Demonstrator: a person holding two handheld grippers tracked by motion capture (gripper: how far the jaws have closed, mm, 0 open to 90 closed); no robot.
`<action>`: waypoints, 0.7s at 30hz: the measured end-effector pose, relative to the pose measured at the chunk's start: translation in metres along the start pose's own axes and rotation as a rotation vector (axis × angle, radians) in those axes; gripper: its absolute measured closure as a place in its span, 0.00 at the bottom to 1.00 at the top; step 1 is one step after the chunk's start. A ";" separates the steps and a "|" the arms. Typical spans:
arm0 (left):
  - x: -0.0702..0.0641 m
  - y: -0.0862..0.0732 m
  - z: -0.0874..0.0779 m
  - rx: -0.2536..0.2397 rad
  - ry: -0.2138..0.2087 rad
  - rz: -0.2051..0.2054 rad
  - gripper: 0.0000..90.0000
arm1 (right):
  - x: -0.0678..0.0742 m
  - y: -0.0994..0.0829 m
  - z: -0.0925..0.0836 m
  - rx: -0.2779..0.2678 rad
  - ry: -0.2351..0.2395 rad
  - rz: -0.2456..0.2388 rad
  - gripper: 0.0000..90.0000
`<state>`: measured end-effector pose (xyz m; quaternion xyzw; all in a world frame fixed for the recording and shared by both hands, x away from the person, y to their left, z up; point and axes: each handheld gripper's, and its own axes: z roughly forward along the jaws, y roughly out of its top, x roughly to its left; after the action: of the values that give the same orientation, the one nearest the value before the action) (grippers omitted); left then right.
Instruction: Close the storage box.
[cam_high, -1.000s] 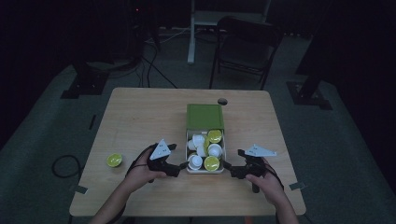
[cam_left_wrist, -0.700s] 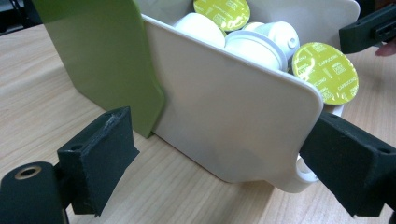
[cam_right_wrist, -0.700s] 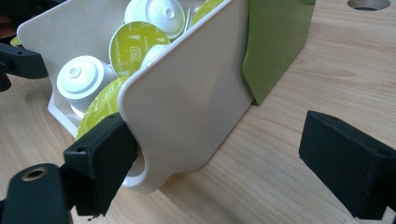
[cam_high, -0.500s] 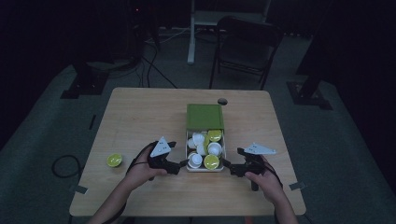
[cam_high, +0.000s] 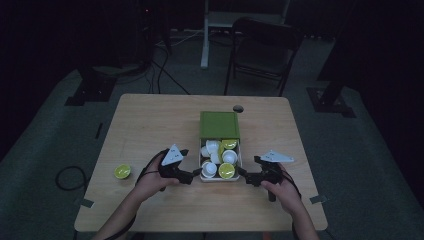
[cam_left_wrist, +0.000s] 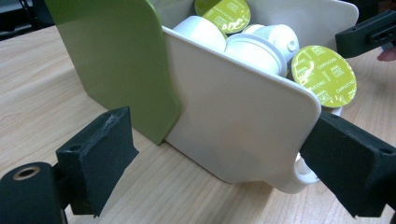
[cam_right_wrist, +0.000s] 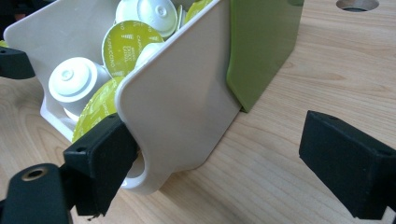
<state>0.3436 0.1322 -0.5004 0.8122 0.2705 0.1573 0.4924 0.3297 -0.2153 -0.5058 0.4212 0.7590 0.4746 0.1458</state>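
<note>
A white tray (cam_high: 220, 179) full of white and green-lidded coffee capsules (cam_high: 226, 170) sticks out of a green sleeve (cam_high: 219, 124) at the table's middle. My left gripper (cam_high: 194, 174) is at the tray's front left corner and is open. In the left gripper view the tray's white side wall (cam_left_wrist: 233, 116) lies between the wide jaws of that gripper (cam_left_wrist: 226, 161), one pad (cam_left_wrist: 350, 163) close to the front corner. My right gripper (cam_high: 245, 174) is open at the front right corner. In the right gripper view one pad (cam_right_wrist: 100, 158) is against the tray's corner (cam_right_wrist: 182, 93) and the other is well clear.
One loose green capsule (cam_high: 122, 171) lies on the table at the left. A round hole (cam_high: 238, 108) is in the tabletop behind the sleeve. A folding chair (cam_high: 260, 45) stands beyond the table's far edge.
</note>
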 end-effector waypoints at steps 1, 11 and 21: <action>0.000 0.000 0.000 0.001 -0.001 0.002 0.12 | 0.000 0.000 0.001 -0.001 -0.002 -0.002 0.12; 0.004 0.003 0.005 0.004 0.005 -0.001 0.12 | -0.002 0.003 0.005 0.004 -0.015 -0.004 0.12; 0.011 0.005 0.010 0.008 0.007 -0.019 0.12 | -0.006 0.008 0.011 0.011 -0.021 0.001 0.12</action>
<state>0.3591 0.1299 -0.5005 0.8109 0.2806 0.1546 0.4897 0.3437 -0.2120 -0.5059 0.4271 0.7599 0.4662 0.1511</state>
